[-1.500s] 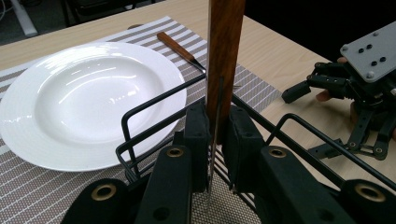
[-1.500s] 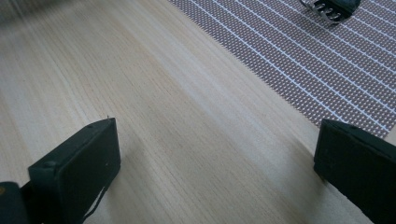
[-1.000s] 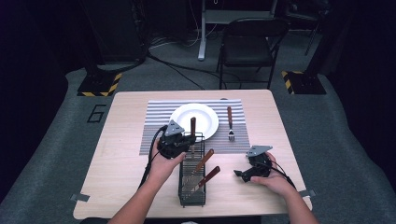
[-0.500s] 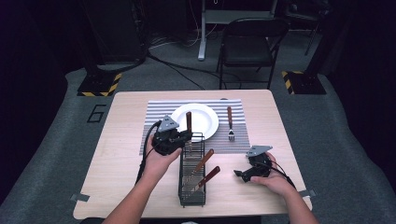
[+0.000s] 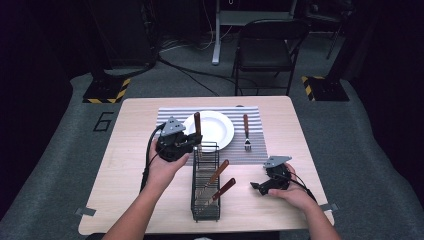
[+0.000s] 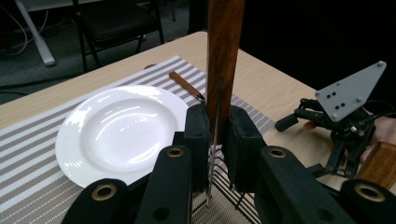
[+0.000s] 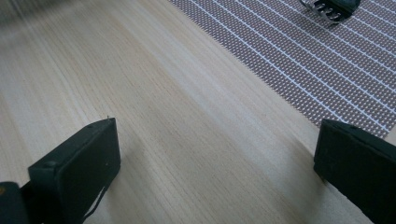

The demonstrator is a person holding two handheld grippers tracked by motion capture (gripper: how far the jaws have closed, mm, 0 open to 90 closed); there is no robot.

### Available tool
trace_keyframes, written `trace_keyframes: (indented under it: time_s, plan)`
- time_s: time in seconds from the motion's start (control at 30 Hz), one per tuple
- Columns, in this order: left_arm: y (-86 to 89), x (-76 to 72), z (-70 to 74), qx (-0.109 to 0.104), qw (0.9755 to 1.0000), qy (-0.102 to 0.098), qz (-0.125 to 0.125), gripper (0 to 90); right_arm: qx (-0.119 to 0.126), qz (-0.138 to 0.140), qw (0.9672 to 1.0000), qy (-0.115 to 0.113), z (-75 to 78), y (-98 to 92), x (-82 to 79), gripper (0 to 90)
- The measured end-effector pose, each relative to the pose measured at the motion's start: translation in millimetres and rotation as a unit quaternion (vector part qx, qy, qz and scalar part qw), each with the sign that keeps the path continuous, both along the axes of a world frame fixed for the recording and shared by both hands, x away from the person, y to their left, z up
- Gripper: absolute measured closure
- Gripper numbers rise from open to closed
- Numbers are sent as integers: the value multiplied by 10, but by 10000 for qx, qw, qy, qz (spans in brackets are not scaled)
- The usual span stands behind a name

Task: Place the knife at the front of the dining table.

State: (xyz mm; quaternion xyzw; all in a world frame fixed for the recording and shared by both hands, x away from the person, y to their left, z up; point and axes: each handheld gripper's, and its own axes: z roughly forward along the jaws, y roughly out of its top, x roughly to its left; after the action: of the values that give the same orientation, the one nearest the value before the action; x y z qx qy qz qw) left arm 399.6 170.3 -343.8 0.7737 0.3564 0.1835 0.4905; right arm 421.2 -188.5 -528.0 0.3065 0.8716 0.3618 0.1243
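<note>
At frame centre, left gripper (image 5: pixel 192 142), jaws clamped on wood-handled utensil (image 5: pixel 197 123), had lifted it higher from wire rack (image 5: pixel 205 183) toward plate (image 5: pixel 218 129); right gripper (image 5: pixel 260 186) rested on desk (image 5: pixel 125 165), jaws apart.

In the left gripper view the wooden-handled utensil (image 6: pixel 225 56) held upright in the left tongs (image 6: pixel 216 140) runs off the picture at 12 o'clock, and its metal end drops out of sight between the pads, so what kind of utensil it is cannot be told. A wooden handle (image 6: pixel 382 164) at 4 o'clock is cut by the picture's edge. In the right gripper view the fork (image 7: pixel 330 8) at 1 o'clock shows just its tines; the right tongs (image 7: pixel 215 172) are cropped at 6 o'clock.
</note>
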Motion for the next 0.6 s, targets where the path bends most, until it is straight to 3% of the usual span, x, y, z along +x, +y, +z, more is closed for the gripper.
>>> trace_keyframes:
  time_s: [0.17,0.4,0.6]
  plan:
    - [47,-18,117,-6,10000,-88,6,801,1,1,10000,-4,0,0,0,0]
    - [146,-54,288,-190,9997,-179,26,801,-7,0,10000,-7,0,-1,1,0]
    - [224,-66,362,-173,9994,-269,128,801,2,-2,10000,0,0,1,0,0]
